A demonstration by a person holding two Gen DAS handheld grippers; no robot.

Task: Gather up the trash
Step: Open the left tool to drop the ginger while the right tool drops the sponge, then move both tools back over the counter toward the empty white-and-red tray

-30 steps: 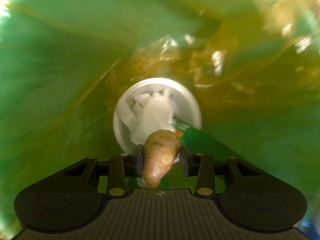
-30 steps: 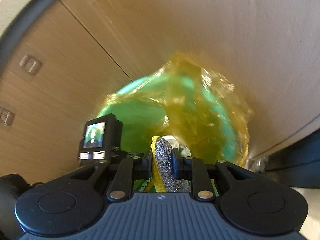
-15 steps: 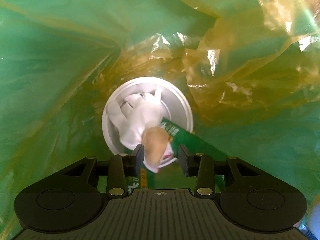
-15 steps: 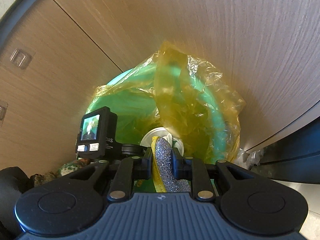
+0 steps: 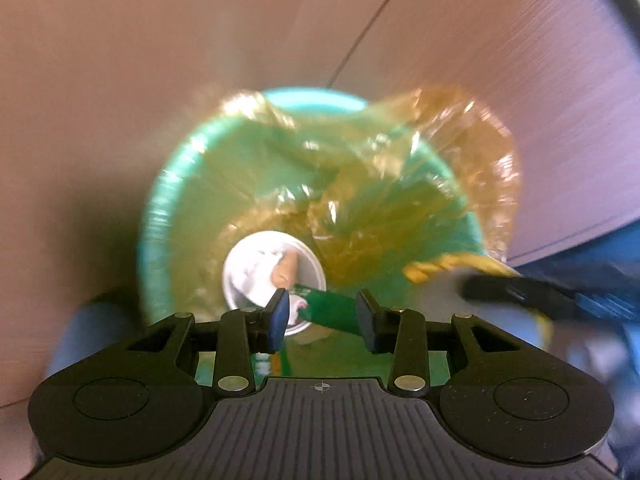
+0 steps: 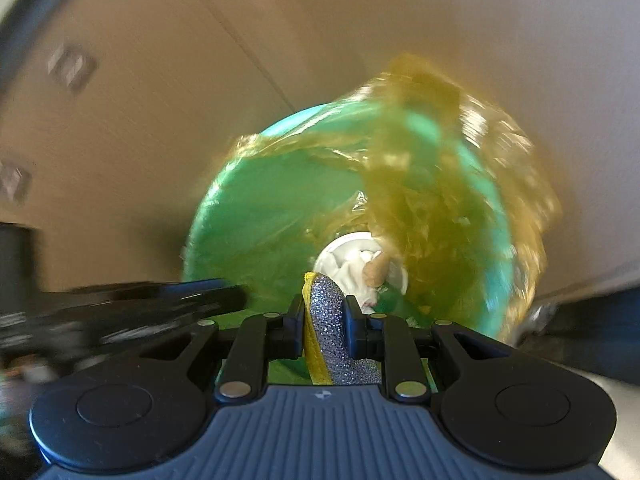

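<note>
A green bin [image 5: 176, 184] lined with a yellow plastic bag [image 5: 460, 152] stands against a wooden wall; it also shows in the right wrist view [image 6: 256, 208]. At its bottom lie a white cup with crumpled tissue [image 5: 256, 268], a brown ginger piece [image 5: 285, 270] and a green carton [image 5: 332, 310]. My left gripper [image 5: 322, 316] is open and empty above the bin's mouth. My right gripper [image 6: 324, 320] is shut on a silver and yellow scouring sponge [image 6: 328, 320] over the bin's near rim. The ginger [image 6: 378, 270] shows in this view too.
Wooden cabinet panels [image 5: 200, 40] rise behind the bin. A dark blue surface [image 5: 592, 248] lies to the right. The other gripper shows blurred at the right of the left wrist view [image 5: 520, 292] and at the left of the right wrist view [image 6: 120, 312].
My left gripper opened and the ginger dropped onto the cup at the bin's bottom. The left gripper then drew back out of the bin. My right gripper stayed shut on the sponge.
</note>
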